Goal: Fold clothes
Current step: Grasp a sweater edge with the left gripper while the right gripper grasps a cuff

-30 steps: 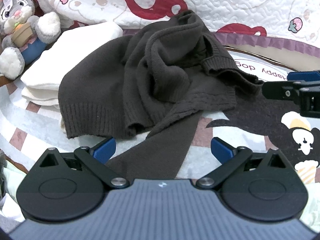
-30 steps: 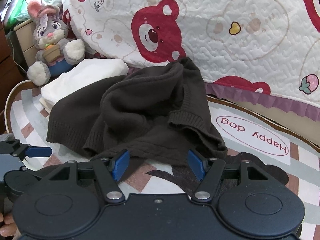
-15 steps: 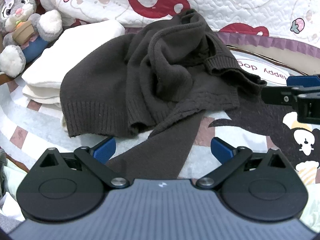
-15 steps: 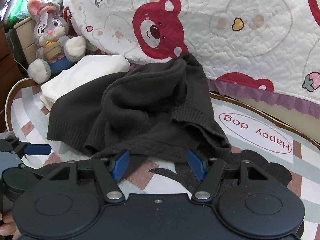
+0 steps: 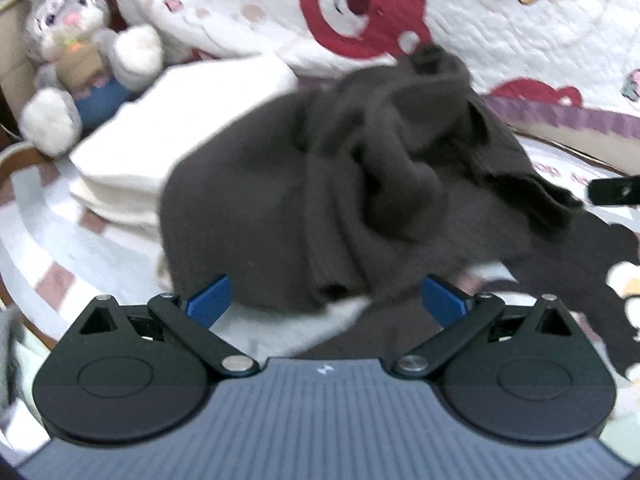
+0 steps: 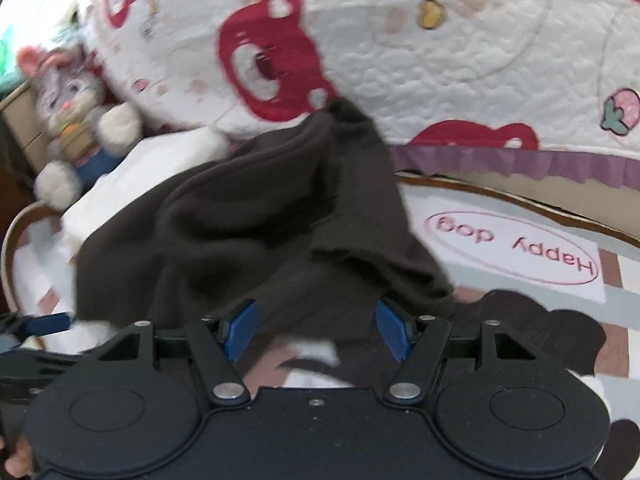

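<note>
Sweater [image 5: 320, 208], dark brown knit, heaped in a crumpled pile on the printed mat [image 5: 72, 248], its far edge up against the bear quilt [image 5: 500, 20]. Left part draped over the stack of folded white cloth [image 5: 160, 148]; near hem just ahead of the left gripper [image 5: 326, 300]. Long dark strip of the same knit trailing from the pile toward the camera, passing between the blue pads [image 5: 210, 300].

Left gripper: jaws spread wide, nothing held, pads apart from each other with the hem just beyond them; whether they touch the knit cannot be told through the blur.

Right gripper [image 6: 318, 330]: also spread wide, empty, pads [image 6: 240, 330] set just at the pile's near edge, close to the ribbed fold on the right side of the sweater [image 6: 248, 240]. Contact with the cloth unclear.

Plush rabbit [image 6: 76, 120] sitting at the far left beside the white stack. "Happy dog" label [image 6: 512, 248] printed on the mat, right of the sweater, read upside down. Right gripper's tip visible at the right edge of the left wrist view; left gripper's blue pad visible at the left edge of the right wrist view. Both views smeared by motion blur.
</note>
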Demonstrator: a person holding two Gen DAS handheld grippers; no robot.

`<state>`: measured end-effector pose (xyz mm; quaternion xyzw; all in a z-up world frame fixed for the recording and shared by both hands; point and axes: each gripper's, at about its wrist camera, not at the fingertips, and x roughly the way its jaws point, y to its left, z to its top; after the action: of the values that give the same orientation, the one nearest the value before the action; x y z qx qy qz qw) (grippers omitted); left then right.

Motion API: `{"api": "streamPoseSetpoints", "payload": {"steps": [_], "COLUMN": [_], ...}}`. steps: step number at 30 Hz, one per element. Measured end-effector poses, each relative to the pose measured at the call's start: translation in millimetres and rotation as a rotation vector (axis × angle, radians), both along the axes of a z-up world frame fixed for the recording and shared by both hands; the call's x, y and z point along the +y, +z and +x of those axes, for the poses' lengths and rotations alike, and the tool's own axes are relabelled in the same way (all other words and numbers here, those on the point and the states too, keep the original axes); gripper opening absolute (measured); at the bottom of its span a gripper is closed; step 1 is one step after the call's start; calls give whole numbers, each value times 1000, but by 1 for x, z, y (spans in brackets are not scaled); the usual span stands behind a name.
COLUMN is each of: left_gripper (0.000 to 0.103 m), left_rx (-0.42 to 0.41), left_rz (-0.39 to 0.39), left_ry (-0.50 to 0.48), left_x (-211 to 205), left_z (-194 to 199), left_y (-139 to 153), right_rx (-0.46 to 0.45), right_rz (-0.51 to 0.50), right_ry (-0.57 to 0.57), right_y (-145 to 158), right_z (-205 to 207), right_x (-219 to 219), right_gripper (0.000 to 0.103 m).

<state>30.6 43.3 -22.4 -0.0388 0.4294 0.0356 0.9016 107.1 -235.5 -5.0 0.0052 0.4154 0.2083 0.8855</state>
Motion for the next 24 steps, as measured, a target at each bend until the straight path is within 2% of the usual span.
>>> {"api": "streamPoseSetpoints", "payload": {"steps": [3,5,6,8,13,15,19,22,24], "left_gripper": [98,83,74,68,71,74,85,84,76], "left_rx": [-32,-53,-61,-50,-41,-47,-38,6,-4], "left_rz": [12,20,22,-7,-22,-5,6,-46,-70], "left_ry": [15,25,26,-23,-90,-74,-27,-18,-57], "left_x": [9,15,16,7,-17,-20,-13,3,10], "left_z": [9,15,18,33,76,94,112,109,101], "left_y": [0,0,0,0,2,1,-14,-35,-38], "right_rx": [66,110,114,121,134,135,123,131,162], "right_rz": [117,199,208,225,234,219,135,97,132], "right_ry": [-69,-119,-134,-141,-77,-51,-20,-12,-39], "right_y": [-7,-15,-20,-30,-47,-51,-55,-59,-64], "right_z": [34,58,67,84,123,135,152,158,160], "right_x": [-21,-35,-37,-39,-25,-18,-7,-5,-9], "right_gripper": [70,70,70,70,70,70,70,70,70]}}
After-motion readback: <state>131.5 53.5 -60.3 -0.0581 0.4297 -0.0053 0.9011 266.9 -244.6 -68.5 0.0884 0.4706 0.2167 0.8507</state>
